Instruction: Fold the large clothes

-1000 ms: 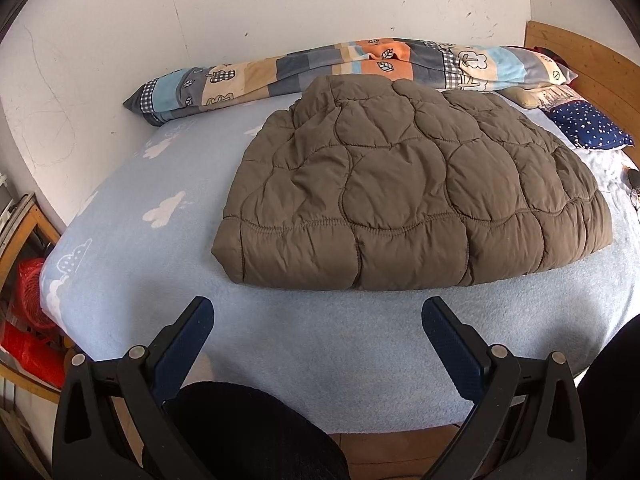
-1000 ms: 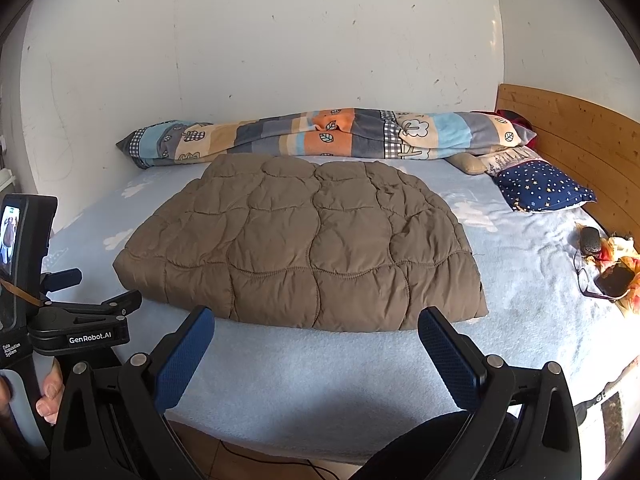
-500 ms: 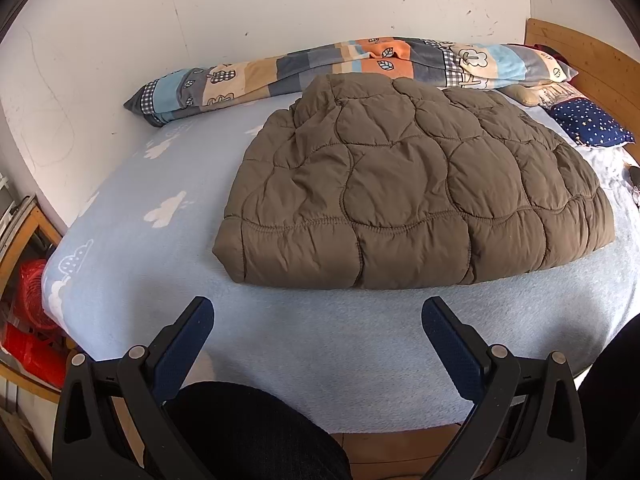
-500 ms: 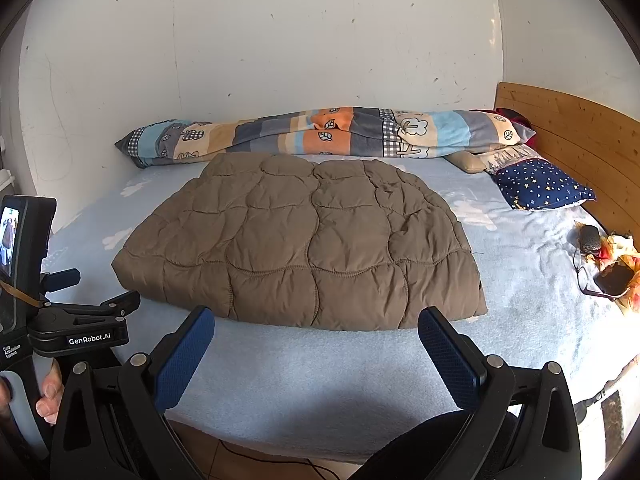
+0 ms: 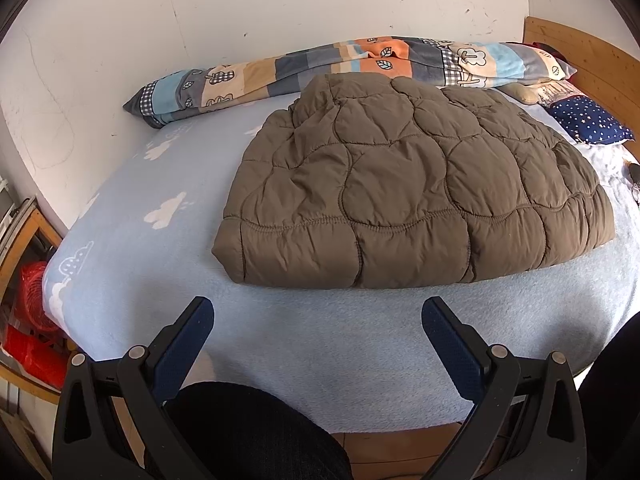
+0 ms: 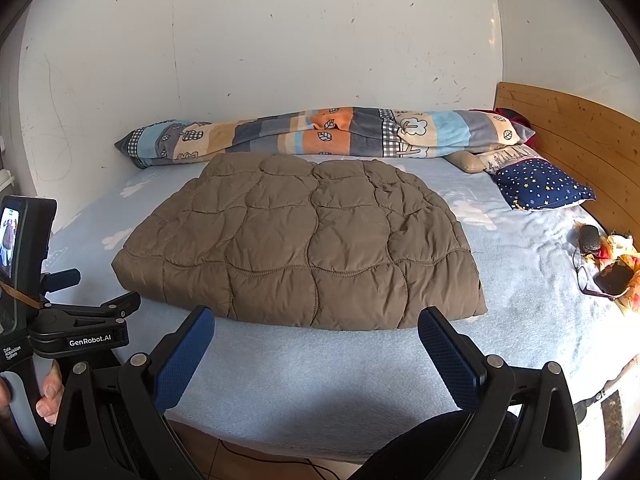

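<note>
Both grippers, left gripper (image 5: 318,320) and right gripper (image 6: 316,330), hang with jaws apart and empty off the bed's (image 6: 320,380) near edge. The coat (image 6: 304,248) lies folded mid-bed, probably so either side stays reachable.

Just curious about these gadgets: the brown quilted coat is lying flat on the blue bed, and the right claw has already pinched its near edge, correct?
Not quite. The brown quilted coat does lie flat on the blue bed, but the right claw has pinched nothing. The right wrist view shows it wide open, short of the coat's near edge, with bare sheet between its fingers.
</note>
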`<state>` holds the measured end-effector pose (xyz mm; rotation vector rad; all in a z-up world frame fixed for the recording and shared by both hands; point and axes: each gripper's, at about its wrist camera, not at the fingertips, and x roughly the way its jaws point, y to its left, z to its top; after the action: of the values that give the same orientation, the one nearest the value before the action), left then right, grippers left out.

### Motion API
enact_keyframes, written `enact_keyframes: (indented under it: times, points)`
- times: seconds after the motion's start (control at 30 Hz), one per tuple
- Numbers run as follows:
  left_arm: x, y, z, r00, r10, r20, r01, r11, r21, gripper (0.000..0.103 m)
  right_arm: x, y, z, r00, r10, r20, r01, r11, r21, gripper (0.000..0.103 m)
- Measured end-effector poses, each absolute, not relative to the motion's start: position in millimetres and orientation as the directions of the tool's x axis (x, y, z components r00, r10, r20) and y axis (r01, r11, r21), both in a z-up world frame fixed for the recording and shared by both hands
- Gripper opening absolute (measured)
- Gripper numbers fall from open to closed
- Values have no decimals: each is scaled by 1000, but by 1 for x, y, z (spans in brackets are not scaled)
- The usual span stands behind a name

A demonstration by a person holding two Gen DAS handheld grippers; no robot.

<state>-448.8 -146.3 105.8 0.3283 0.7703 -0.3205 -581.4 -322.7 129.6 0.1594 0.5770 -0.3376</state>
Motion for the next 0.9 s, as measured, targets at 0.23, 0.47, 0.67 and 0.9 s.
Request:
enact_keyframes:
  times: [0.23,0.47,0.67,0.9]
  points:
    - [-449,-147,106,674,-162,-720,398,902,170,103,-583,-323,130,786,-270,-556,358,932,54,103]
    - [-450,-146,105,676,-162,-719,399,901,171,103,-583,-323,130,785,-270,-558,359,932,54,103]
    - [-450,-147,105,677,-161,-718,399,900,174,103,-583,-323,130,786,-270,-557,358,932,53,103]
    - [-451,-147,106,678,-161,-717,397,901,173,103,-583,-323,129,786,-271,-556,359,932,54,103]
